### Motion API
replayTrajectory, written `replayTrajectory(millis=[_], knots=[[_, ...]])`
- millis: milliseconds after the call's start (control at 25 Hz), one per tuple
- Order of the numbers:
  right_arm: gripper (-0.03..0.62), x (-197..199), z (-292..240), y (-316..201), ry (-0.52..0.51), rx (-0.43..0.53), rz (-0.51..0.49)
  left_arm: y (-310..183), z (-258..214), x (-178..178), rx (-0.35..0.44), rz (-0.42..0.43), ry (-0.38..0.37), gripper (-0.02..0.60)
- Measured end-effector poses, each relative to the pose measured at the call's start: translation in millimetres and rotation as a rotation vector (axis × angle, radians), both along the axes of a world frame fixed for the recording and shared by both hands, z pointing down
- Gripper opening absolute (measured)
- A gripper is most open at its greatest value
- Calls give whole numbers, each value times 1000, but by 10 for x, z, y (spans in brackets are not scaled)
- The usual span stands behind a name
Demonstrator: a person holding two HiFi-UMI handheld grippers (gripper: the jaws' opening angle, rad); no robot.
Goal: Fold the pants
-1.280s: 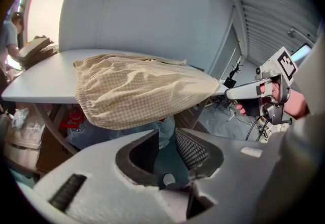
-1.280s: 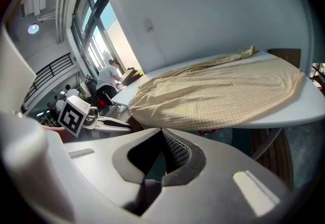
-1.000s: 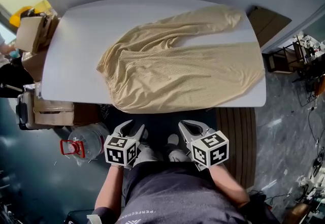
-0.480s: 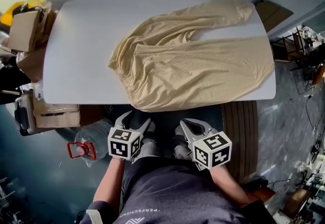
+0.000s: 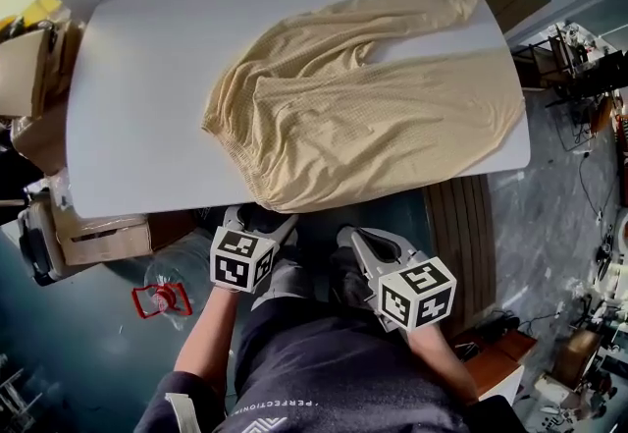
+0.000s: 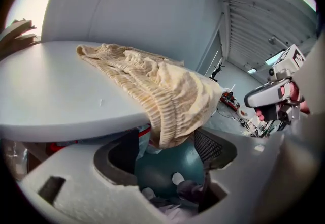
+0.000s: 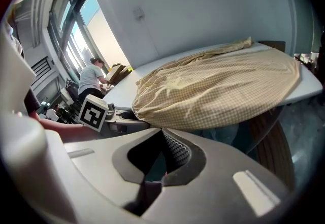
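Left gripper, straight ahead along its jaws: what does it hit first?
Probably the pants' waistband hanging over the table edge, dead ahead of the left gripper. Its jaws have just been opening; nothing is clamped between them. Depth unclear.

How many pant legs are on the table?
2. The far leg stretches toward the table's far right corner; the near leg lies along the near side, reaching the right edge. None seems hidden.
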State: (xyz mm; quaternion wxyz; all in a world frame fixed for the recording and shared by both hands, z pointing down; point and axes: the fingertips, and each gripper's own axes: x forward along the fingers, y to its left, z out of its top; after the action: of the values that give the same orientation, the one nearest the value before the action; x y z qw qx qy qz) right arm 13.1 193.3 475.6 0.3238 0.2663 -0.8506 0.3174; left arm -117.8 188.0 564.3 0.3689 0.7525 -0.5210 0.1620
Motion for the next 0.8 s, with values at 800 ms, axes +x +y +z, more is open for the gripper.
replayTrajectory(millis=[800], knots=[[0, 447, -132, -426, -41, 72, 39, 112, -661, 396, -45, 85, 91, 112]])
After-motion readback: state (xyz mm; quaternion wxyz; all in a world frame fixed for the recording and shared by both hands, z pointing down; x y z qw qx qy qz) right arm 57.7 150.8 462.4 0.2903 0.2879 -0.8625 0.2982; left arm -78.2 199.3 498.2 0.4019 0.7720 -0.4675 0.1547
